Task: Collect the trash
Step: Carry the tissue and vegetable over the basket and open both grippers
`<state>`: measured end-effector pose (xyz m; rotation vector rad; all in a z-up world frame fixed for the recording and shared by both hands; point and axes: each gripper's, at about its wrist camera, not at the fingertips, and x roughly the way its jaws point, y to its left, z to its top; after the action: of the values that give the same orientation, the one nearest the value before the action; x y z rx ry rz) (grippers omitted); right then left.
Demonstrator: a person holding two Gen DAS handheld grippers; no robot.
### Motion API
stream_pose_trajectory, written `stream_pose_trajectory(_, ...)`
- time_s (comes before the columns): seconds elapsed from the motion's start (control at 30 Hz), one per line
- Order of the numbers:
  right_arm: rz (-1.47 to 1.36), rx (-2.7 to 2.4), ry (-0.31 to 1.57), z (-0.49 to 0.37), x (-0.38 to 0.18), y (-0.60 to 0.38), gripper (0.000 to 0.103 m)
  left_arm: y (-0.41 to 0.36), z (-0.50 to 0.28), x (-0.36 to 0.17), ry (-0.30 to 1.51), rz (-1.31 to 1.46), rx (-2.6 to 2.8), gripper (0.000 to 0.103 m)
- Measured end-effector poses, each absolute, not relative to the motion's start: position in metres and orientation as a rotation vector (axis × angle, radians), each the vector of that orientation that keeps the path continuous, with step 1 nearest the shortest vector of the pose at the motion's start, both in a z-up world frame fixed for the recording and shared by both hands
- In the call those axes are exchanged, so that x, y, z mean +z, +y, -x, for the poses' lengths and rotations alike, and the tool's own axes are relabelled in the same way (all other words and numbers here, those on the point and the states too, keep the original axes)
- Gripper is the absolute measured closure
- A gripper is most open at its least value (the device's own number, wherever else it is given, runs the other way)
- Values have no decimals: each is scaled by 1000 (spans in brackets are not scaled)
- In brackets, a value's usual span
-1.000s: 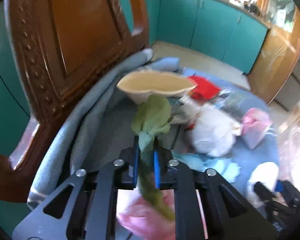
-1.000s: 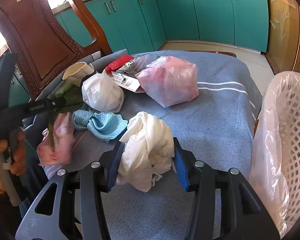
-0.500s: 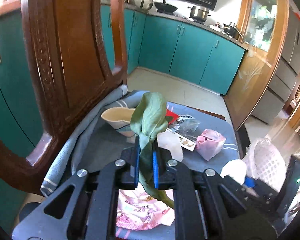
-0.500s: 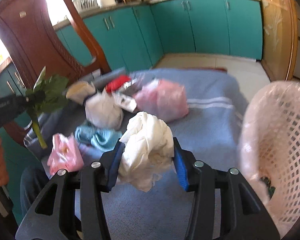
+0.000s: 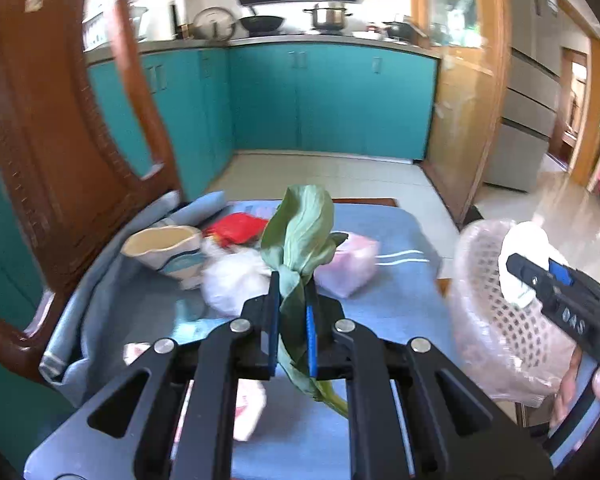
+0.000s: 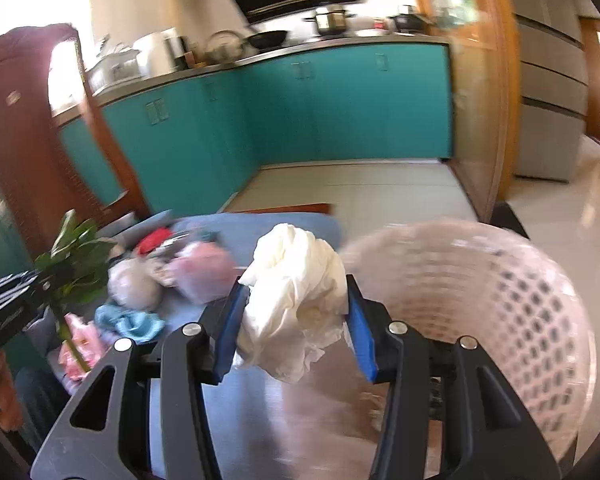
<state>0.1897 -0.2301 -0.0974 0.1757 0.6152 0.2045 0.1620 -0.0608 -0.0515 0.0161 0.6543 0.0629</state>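
Your left gripper (image 5: pixel 291 312) has its jaws squeezed almost shut on the stalk of a green leaf (image 5: pixel 300 232), and your right gripper (image 6: pixel 294 320) has its jaws partly open but pressed tight on both sides of a crumpled white tissue wad (image 6: pixel 296 300). A second ago both grippers were low over the blue cloth on the table (image 5: pixel 384 304); now both are lifted up and turned toward the pink mesh basket (image 6: pixel 500 300), with nothing dropped on the way. So I think two bits of trash are almost at the bin, and the next job is to let go over it. Going left to right, your left camera shows the brown chair back (image 5: pixel 60 140), a cream paper cup (image 5: pixel 164 250), a red wrapper (image 5: pixel 236 228), a white bag (image 5: pixel 232 280) and a pink bag (image 5: pixel 348 268) left on the cloth, then the basket with the tissue near its rim. Your right camera cannot show the cup clearly, but it does show a blue cloth rag (image 6: pixel 130 322) and a pink wrapper (image 6: pixel 82 340) down by the leaf, and it looks into the basket's mouth.
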Motion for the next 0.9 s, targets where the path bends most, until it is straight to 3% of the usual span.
stream_pose_trajectory(0.43, -201, 32, 625, -178, -106, -313, 55, -157, -183, -37, 634, -34, -200, 91)
stream_pose_trajectory(0.8, -188, -59, 741, -186, -127, -324, 55, -221, -223, -74, 721, 10, -419, 91)
stream_pose_trajectory(0.9, -203, -89, 805, -191, -138, -330, 55, -228, -221, -77, 719, -15, -444, 83)
